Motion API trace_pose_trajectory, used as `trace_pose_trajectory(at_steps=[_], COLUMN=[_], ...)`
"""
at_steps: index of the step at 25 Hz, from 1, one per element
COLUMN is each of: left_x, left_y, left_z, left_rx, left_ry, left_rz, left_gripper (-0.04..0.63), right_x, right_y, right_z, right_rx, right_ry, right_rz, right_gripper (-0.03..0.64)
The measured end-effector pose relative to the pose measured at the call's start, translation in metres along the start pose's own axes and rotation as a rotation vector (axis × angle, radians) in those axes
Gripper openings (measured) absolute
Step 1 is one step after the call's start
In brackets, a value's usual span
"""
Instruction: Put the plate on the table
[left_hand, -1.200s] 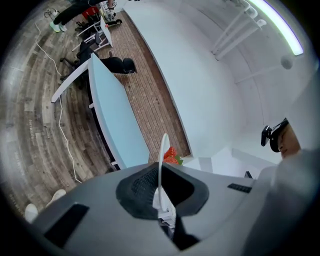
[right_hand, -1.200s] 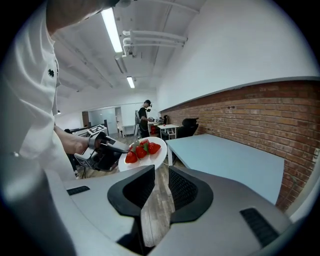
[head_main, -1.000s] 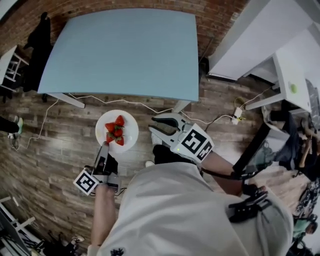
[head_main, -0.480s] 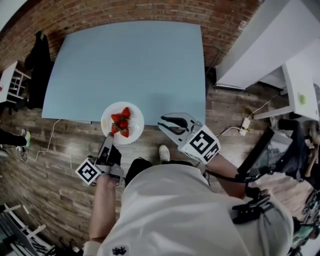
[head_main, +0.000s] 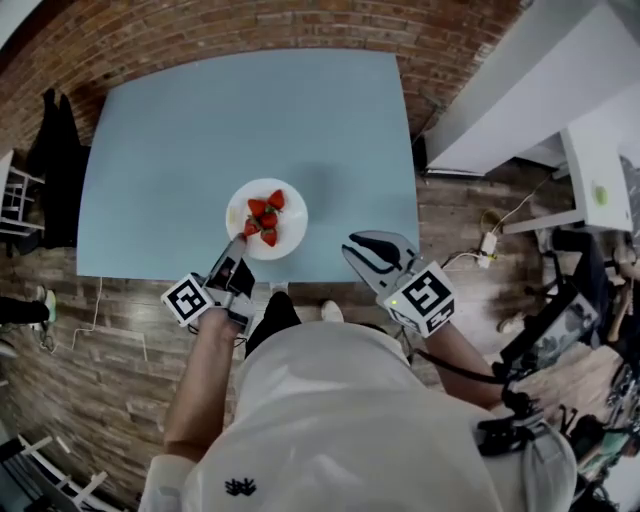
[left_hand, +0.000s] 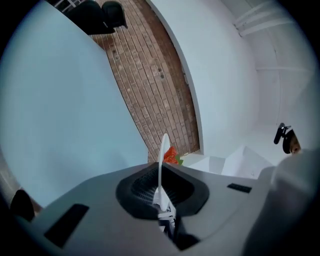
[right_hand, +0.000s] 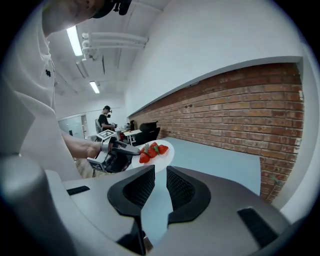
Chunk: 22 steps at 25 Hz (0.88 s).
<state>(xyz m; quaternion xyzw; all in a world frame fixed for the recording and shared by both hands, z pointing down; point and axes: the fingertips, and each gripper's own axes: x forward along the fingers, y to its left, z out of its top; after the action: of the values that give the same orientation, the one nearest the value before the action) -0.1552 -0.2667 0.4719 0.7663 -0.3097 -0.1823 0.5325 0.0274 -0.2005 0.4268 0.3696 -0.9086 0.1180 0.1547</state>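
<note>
A white plate with several strawberries is over the near part of the light blue table. I cannot tell whether it touches the tabletop. My left gripper is shut on the plate's near rim. In the left gripper view the rim stands edge-on between the jaws, with a strawberry behind it. My right gripper hovers at the table's near right edge, open and empty. In the right gripper view the plate and the left gripper lie ahead to the left.
A brick wall runs behind the table. A white desk stands to the right, with cables and a power strip on the wood floor. Dark clothing hangs at the table's left. A person stands far off.
The plate has travelled forward in my left gripper, from over the floor to over the table's near part. My right gripper has moved forward beside it, still empty.
</note>
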Motion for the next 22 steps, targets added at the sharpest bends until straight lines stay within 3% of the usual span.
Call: trace_pose_trajectory(at_steps=[3, 6, 7, 10, 15, 22], left_x=[0.033, 0.052, 0.061, 0.092, 0.134, 0.168], left_y=[0.025, 0.072, 0.082, 0.1, 0.134, 0.191], left_z=[0.023, 0.046, 0.052, 0.066, 0.08, 0.092], left_rx=[-0.006, -0.023, -0.029, -0.047, -0.069, -0.132], left_ry=[0.061, 0.123, 0.141, 0.183, 0.244, 0.274], left_rz=[0.008, 0.146, 0.152, 0.093, 0.065, 0.108], left_gripper=[0.009, 0.009, 0.009, 0.009, 0.009, 0.009], right_x=[0.01, 0.028, 0.034, 0.048, 0.061, 0.08], right_y=[-0.017, -0.031, -0.034, -0.039, -0.047, -0.045], right_z=[0.016, 0.029, 0.031, 0.037, 0.034, 0.03], right_rx=[0.026, 0.037, 0.045, 0.067, 0.114, 0.153], right_ry=[0.005, 0.008, 0.013, 0.029, 0.069, 0.125], right_rz=[-0.066, -0.12, -0.138, -0.18, -0.251, -0.303], right_gripper=[0.075, 0.075, 0.075, 0.075, 0.075, 0.075])
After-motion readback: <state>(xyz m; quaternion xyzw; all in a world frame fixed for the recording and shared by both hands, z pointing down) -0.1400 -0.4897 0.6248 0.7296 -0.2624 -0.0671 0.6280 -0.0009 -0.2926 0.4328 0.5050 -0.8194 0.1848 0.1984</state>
